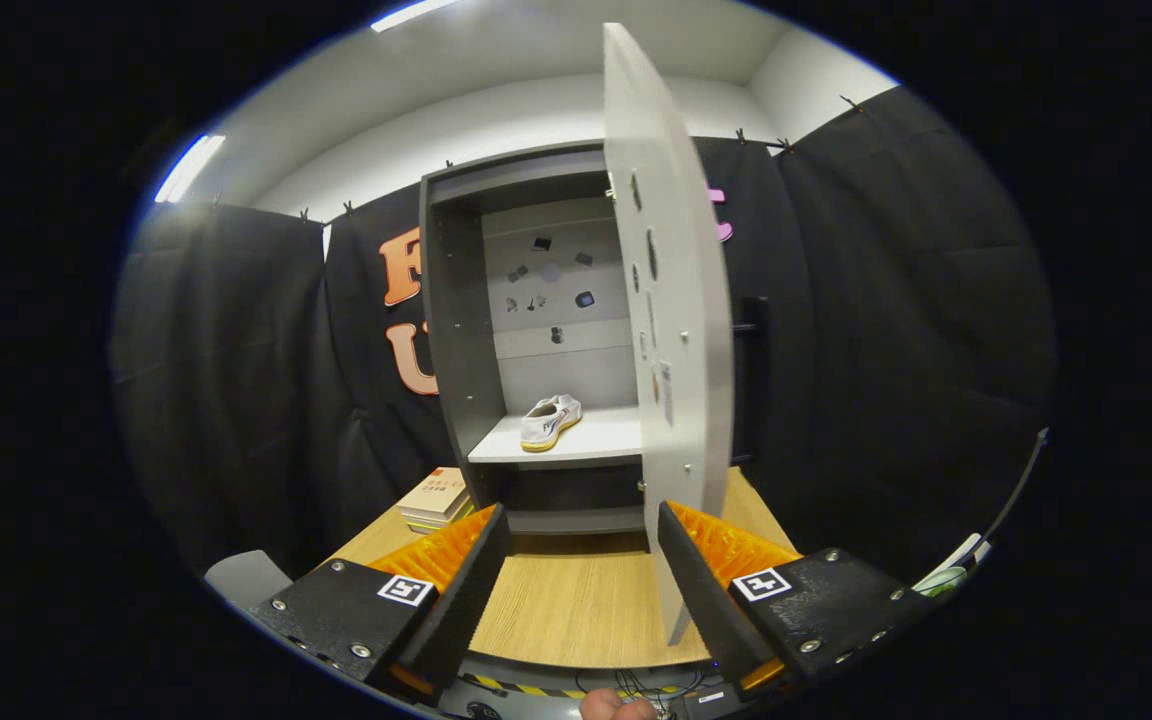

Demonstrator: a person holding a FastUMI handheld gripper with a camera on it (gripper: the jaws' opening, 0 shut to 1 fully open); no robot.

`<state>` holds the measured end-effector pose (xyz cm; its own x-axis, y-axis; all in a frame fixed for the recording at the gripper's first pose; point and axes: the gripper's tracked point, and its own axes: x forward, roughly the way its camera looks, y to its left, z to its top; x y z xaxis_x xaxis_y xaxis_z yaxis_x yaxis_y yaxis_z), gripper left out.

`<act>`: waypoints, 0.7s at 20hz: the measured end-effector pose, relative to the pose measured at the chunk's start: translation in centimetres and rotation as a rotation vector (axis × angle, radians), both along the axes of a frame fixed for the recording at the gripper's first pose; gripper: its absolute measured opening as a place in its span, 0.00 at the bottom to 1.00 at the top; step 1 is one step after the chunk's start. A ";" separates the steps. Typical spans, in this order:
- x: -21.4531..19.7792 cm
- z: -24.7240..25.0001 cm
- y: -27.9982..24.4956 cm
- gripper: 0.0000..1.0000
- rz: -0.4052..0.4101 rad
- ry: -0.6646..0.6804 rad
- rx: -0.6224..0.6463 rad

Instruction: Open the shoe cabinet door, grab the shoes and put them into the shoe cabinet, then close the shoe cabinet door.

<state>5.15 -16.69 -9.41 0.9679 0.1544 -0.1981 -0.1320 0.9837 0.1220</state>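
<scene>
A grey shoe cabinet [456,330] stands on a wooden table [576,610], beyond my fingers. Its pale door [671,330] is swung open toward me, edge-on, with its lower corner just inside the right finger [701,585]. A white shoe with a yellow sole [550,422] lies on the cabinet's light shelf [586,445], heel toward me. My gripper [584,575] is open, with bare table between the fingers; the left finger [466,590] is apart from the door.
A small stack of books [436,497] lies on the table left of the cabinet. A dark handle [751,375] shows on the far side of the door. A cable [1016,500] runs at the right. A fingertip [616,706] shows below the table's near edge.
</scene>
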 end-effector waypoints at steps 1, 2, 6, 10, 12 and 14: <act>-0.1 0.0 -1.4 0.93 -0.012 -0.004 0.000; 0.0 0.0 -2.7 0.93 -0.022 -0.008 -0.001; 1.7 0.2 -6.5 0.93 -0.064 -0.025 0.002; 3.7 0.7 -9.3 0.94 -0.090 -0.050 -0.007; 5.0 1.2 -10.3 0.94 -0.101 -0.065 -0.011; 6.3 1.3 -10.7 0.94 -0.105 -0.071 -0.007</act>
